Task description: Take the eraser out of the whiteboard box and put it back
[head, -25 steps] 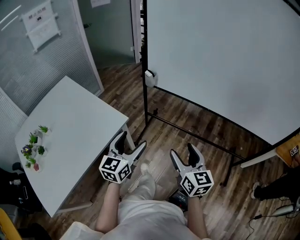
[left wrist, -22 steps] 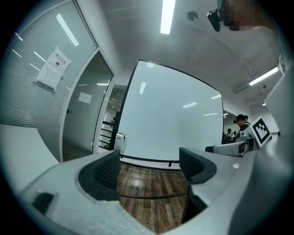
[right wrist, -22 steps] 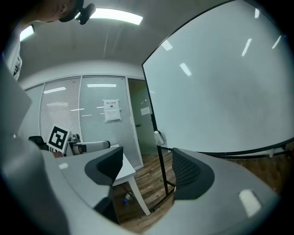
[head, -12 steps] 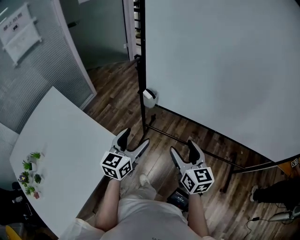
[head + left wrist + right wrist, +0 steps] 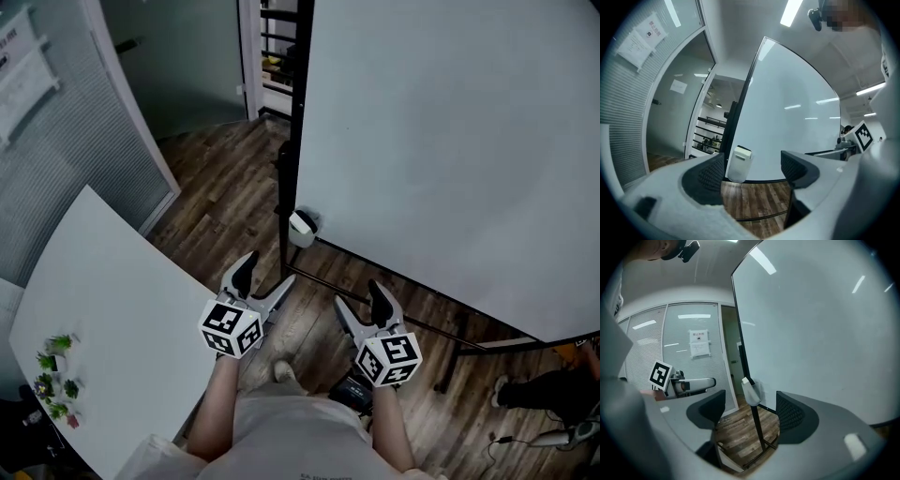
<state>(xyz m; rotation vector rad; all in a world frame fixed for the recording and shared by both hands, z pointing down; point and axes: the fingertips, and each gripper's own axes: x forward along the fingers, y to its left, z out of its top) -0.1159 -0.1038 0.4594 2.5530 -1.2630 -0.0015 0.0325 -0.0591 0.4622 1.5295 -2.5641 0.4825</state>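
The whiteboard (image 5: pixel 450 141) looks glossy and smooth, its whiteboard box (image 5: pixel 302 228) matt plastic, the floor (image 5: pixel 225 187) grainy wood.

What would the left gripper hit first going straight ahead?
Probably the white box at the whiteboard corner, seen nearly dead ahead from the left gripper; nothing nearer shows, though depth is unclear. Its jaws, just closing slightly, stand open and empty.

On the lower left corner of the whiteboard (image 5: pixel 450 141), the whiteboard box (image 5: pixel 302 227). Before it, apart, left gripper (image 5: pixel 265 274) and right gripper (image 5: pixel 359 298) side by side. At left, a table (image 5: pixel 112 300) bearing small plants (image 5: pixel 54 375).
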